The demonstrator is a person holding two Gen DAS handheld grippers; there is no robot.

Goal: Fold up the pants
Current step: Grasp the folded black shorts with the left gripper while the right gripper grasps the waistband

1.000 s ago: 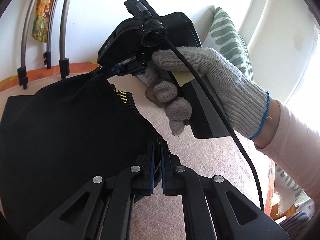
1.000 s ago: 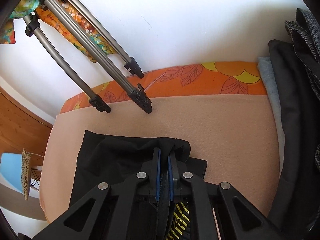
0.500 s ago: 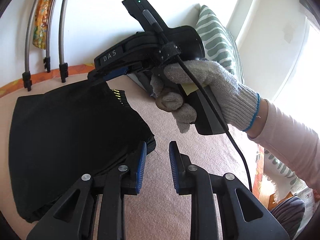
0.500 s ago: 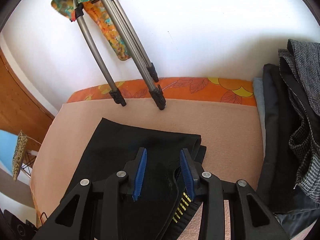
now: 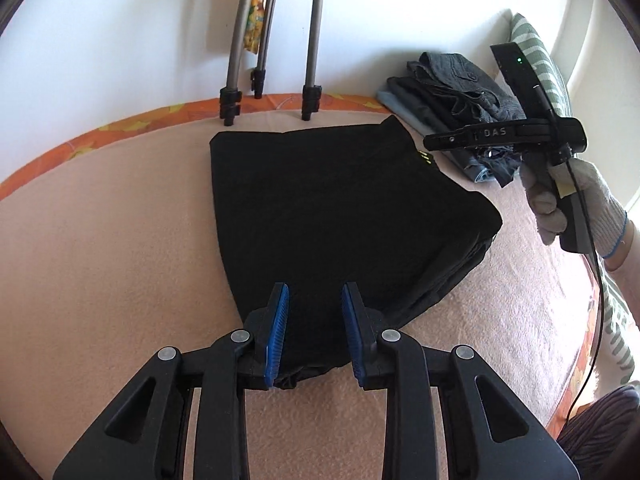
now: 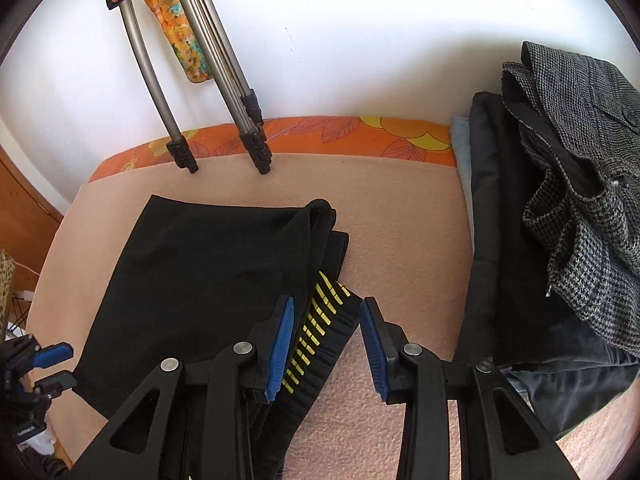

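The black pants [image 5: 320, 216] lie folded flat on the peach blanket [image 5: 100, 260]. Their waistband with yellow marks [image 6: 316, 332] shows at the right edge of the fold in the right wrist view, where the pants [image 6: 208, 272] fill the lower left. My left gripper [image 5: 314, 320] is open and empty above the near edge of the pants. My right gripper [image 6: 326, 328] is open and empty above the waistband. It also shows in the left wrist view [image 5: 440, 142], held by a gloved hand to the right of the pants, side-on. The left gripper's blue fingertips [image 6: 52, 354] show at the left edge of the right wrist view.
A pile of dark and grey clothes [image 6: 560, 208] lies on the right, also seen in the left wrist view [image 5: 452, 96]. Tripod legs [image 6: 224, 92] stand at the back by the white wall. An orange patterned sheet edge [image 6: 360, 136] borders the blanket. A striped pillow [image 5: 540, 64] is far right.
Both grippers opened and let go of the pants, then pulled back and up. The pants now lie folded flat. The right gripper moved off to the right.
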